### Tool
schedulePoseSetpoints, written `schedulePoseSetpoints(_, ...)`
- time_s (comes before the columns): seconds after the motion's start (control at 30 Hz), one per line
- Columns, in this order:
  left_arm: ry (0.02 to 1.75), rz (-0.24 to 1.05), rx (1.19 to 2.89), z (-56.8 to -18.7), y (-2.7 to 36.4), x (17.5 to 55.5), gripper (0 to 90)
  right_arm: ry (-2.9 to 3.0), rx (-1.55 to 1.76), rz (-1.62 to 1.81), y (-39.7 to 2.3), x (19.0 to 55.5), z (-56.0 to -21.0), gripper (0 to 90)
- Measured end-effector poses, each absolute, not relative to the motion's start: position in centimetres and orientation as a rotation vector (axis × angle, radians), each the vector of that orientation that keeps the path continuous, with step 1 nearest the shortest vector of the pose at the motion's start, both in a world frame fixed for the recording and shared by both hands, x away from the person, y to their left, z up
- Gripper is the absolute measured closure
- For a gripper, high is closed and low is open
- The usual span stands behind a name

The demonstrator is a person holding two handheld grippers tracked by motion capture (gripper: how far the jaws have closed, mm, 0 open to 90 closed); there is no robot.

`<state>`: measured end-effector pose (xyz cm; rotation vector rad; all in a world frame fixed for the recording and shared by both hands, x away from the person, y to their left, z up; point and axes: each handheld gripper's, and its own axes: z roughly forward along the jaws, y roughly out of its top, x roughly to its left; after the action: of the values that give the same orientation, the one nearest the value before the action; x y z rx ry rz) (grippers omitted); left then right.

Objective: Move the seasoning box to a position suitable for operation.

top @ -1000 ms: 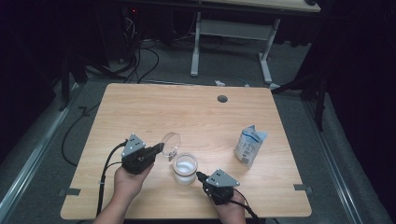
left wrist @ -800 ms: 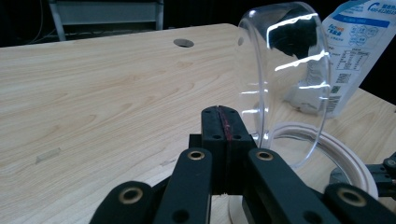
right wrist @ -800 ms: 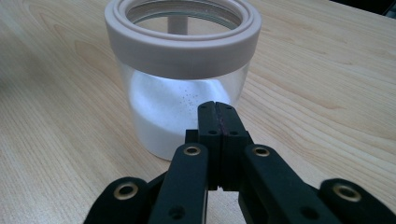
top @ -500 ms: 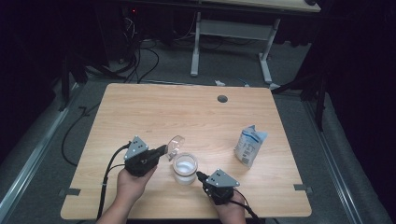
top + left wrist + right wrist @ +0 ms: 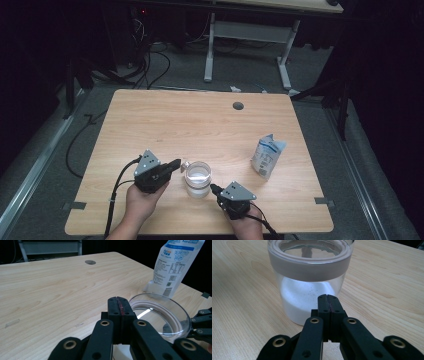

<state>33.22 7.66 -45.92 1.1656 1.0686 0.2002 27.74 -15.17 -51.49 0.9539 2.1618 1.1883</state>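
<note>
Where the glass jar (image 5: 198, 179) of white powder stands near the counter's (image 5: 165, 125) front edge, the left gripper (image 5: 176, 164) and right gripper (image 5: 214, 188) flank it closely, each with jaws pressed together and empty. A white pouch (image 5: 267, 156) stands upright well to the jar's right.

Cut off by the top edge of the left gripper view: the upper part of the white-and-blue pouch (image 5: 172, 265), print too small to read. Hidden behind the jaws there: the near rim of the glass jar (image 5: 160, 312). Cropped at the top of the right gripper view: the jar's far rim; base partly masked by the jaws. Clipped by the high view's bottom edge: both forearms. Lost in darkness: the floor beyond the tabletop (image 5: 200, 120).
</note>
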Motion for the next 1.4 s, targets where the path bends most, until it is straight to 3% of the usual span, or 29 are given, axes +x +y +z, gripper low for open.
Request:
schedulePoseSetpoints(0.5, 1.094, 0.163, 1.245, -49.7, 6.9, 27.8, 90.0, 2.143, 0.978, 1.177, -16.0, 27.6, -51.3, 89.7)
schedulePoseSetpoints(1.4, 1.125, 0.177, 1.201, -49.4, 4.8, 29.7, 90.0, 2.12, 1.0, 1.169, -16.9, 27.8, -51.3, 89.7)
